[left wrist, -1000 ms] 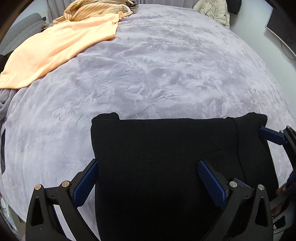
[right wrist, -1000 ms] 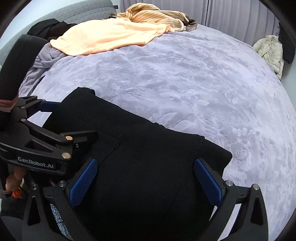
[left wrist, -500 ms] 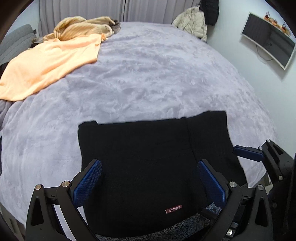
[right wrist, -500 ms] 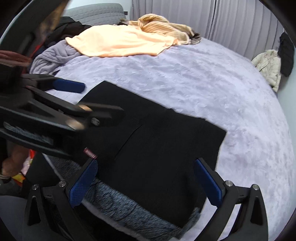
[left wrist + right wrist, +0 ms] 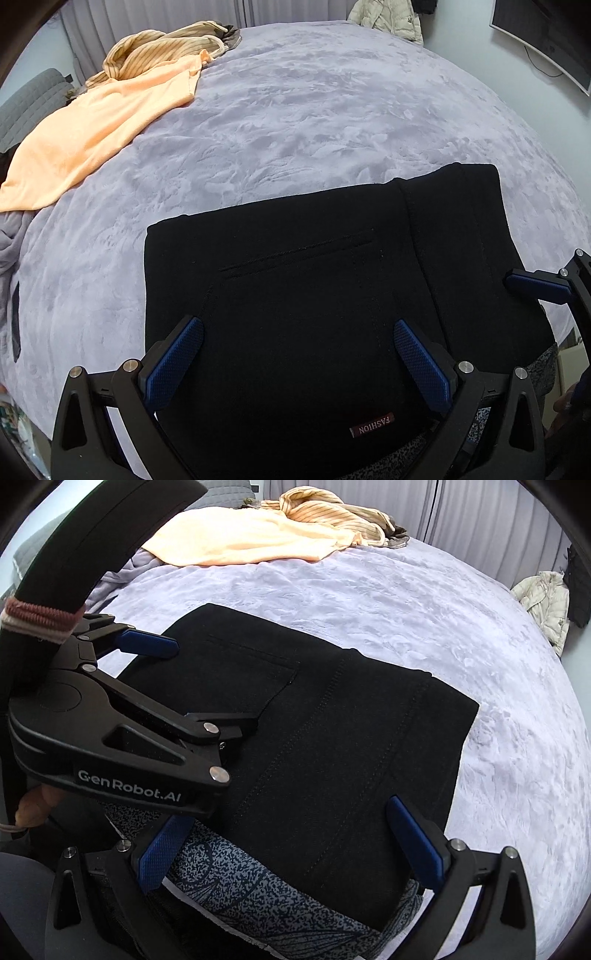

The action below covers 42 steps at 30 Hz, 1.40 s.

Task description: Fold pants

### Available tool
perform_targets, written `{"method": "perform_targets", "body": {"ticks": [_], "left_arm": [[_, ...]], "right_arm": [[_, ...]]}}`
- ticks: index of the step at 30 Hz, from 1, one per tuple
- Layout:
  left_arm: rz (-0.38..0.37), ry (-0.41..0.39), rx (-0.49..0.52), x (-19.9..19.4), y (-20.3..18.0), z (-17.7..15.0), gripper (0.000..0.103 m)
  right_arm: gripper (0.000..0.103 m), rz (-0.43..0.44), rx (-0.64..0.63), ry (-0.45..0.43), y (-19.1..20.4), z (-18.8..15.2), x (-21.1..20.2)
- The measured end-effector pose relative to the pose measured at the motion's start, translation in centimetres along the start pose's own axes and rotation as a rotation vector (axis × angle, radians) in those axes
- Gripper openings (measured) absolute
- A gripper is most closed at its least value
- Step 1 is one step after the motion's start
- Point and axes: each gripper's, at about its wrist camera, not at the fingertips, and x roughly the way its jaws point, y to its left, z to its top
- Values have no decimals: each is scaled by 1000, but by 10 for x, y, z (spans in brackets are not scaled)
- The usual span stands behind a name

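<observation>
The black pants (image 5: 314,280) lie folded into a flat rectangle on the lavender bed cover (image 5: 314,122), close to its near edge. A red "FASHION" label (image 5: 371,424) shows at their near end. My left gripper (image 5: 297,354) is open above the near part of the pants, holding nothing. My right gripper (image 5: 288,845) is open too, over the pants' (image 5: 351,746) near right part. The left gripper (image 5: 192,686) crosses the left of the right wrist view, and one blue finger of the right gripper (image 5: 535,284) enters the left wrist view at its right edge.
Grey speckled fabric (image 5: 258,897) lies under the pants' near edge. An orange garment (image 5: 99,125) and a striped one (image 5: 162,48) lie at the far left. A cream jacket (image 5: 388,18) sits at the far edge, with a monitor (image 5: 546,37) on the right wall.
Both grippers have drawn back from low over the pants toward the near edge. The label and speckled fabric came into view. Both stayed open.
</observation>
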Motion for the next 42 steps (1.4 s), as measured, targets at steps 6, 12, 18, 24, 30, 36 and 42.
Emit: {"method": "perform_targets", "body": {"ticks": [6, 12, 18, 24, 30, 36, 42], "left_arm": [[27, -26, -36, -21, 10, -1, 103], [46, 4, -48, -2, 14, -12, 103], [-3, 18, -96, -13, 36, -9, 103], [-152, 76, -254, 2, 100, -24, 103], [-434, 151, -362, 38, 120, -31, 103], [-443, 113, -294, 45, 94, -21, 103], [-380, 67, -235, 21, 76, -17, 87]], "right_arm": [[103, -24, 19, -6, 0, 4, -19], [103, -44, -9, 34, 8, -9, -2], [103, -25, 38, 26, -3, -5, -19], [103, 51, 279, -13, -74, -29, -33], [103, 283, 528, 52, -119, -41, 17], [103, 439, 472, 19, -92, -21, 51], [72, 379, 414, -24, -84, -20, 30]]}}
